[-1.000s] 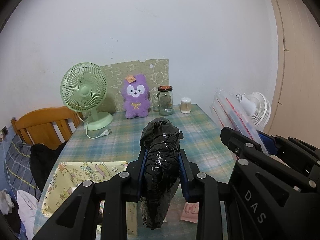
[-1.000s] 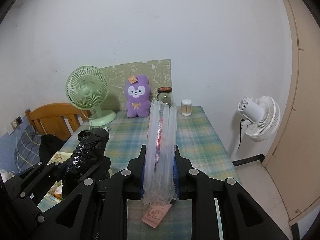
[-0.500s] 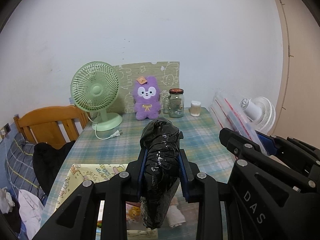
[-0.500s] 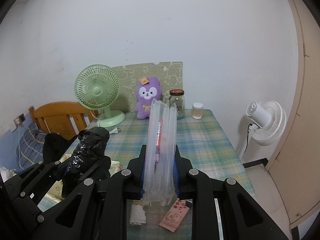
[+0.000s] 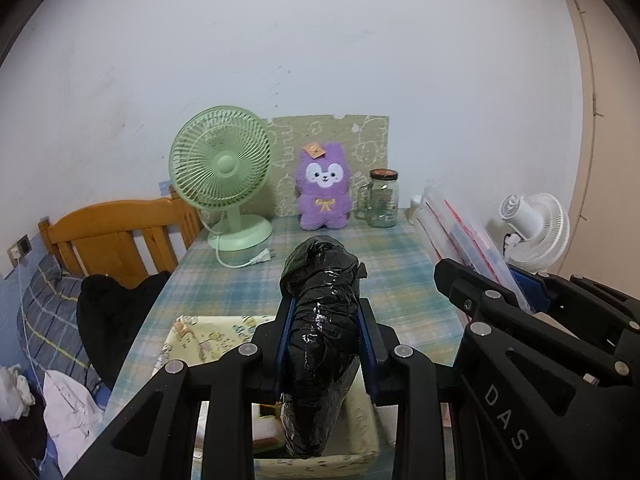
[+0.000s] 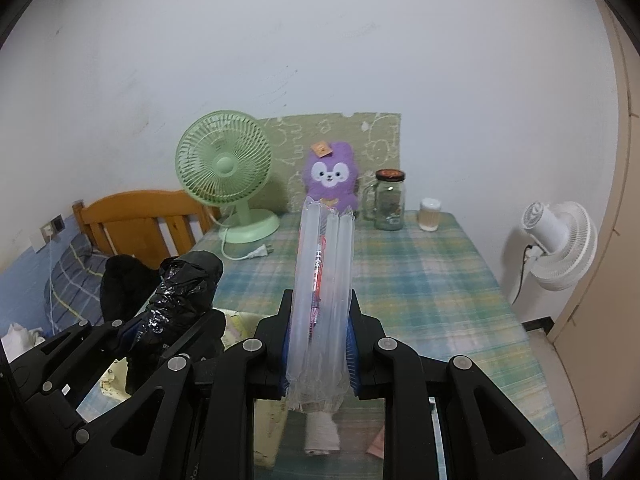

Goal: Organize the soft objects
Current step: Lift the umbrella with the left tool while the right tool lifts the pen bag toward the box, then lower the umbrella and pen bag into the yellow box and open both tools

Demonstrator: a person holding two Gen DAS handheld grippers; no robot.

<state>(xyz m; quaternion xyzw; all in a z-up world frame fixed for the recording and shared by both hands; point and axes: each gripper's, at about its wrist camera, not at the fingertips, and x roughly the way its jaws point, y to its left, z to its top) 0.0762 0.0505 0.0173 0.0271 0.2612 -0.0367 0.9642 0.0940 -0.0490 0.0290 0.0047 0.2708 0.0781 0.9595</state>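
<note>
Glossy crinkled plastic bundle (image 5: 322,320); clear plastic pack (image 6: 322,280); fuzzy plush (image 5: 323,192).

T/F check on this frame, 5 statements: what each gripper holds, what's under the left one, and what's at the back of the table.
1. The left gripper is shut on a black plastic bag bundle. True.
2. The right gripper is open. False: it is shut on a clear air-column cushion with a red strip inside.
3. The purple plush lies in the fabric bin. False: it stands upright at the back of the table, between the green fan and the glass jar.
4. A patterned fabric bin sits below the left gripper. True.
5. The green fan is plugged in. False: its plug lies loose on the tablecloth.
</note>
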